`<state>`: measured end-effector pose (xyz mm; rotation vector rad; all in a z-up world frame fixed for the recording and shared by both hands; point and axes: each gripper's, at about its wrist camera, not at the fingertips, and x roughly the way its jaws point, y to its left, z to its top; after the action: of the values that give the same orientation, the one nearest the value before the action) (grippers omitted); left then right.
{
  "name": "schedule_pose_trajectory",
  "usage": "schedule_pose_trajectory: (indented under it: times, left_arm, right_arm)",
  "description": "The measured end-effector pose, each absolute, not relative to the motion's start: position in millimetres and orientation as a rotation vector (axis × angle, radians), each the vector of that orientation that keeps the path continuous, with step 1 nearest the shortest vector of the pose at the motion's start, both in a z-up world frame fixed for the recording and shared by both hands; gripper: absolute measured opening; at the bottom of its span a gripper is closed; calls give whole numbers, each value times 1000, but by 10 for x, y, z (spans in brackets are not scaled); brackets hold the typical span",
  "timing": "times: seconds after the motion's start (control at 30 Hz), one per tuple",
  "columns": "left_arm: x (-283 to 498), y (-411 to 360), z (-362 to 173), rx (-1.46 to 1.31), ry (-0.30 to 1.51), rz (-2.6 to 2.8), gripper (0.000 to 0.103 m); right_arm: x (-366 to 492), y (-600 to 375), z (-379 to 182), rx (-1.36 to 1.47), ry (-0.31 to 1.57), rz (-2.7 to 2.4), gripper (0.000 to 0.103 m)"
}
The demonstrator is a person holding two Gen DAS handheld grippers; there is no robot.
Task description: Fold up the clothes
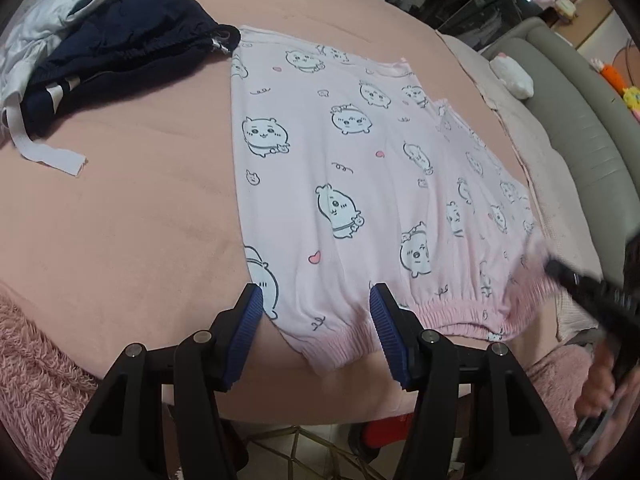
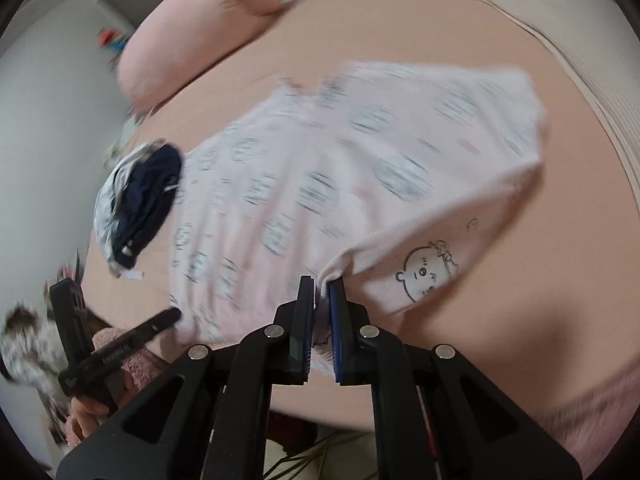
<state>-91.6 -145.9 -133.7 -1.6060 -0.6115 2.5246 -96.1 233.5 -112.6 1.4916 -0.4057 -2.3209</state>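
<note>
Ribbed blue pads (image 2: 335,320) of right tool (image 2: 321,280) clenched on soft pink pyjama cloth (image 2: 320,184); left tool (image 1: 316,300) released.

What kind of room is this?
Most likely a bedroom at home: pink printed pyjama shorts lie spread on a bed's peach sheet, a pink pillow sits at its far end, and other clothes are piled nearby.

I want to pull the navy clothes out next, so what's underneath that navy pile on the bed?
The navy clothes lie on a silvery grey garment, with a white strap trailing onto the pink bed cover. Anything further beneath is hidden.
</note>
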Motion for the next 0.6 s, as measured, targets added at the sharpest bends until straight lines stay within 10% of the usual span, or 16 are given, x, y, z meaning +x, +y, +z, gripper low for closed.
schedule_pose_trajectory:
  times: [0.37, 0.6]
  left_arm:
    - [-979, -1652, -1392, -1596, -744, 2468, 57]
    - [-1076, -1465, -1160, -1423, -698, 2433, 56]
  right_arm:
    - [-1476, 704, -1661, 1573, -21, -2061, 8]
    - [-1261, 1281, -1439, 1491, -301, -2138, 27]
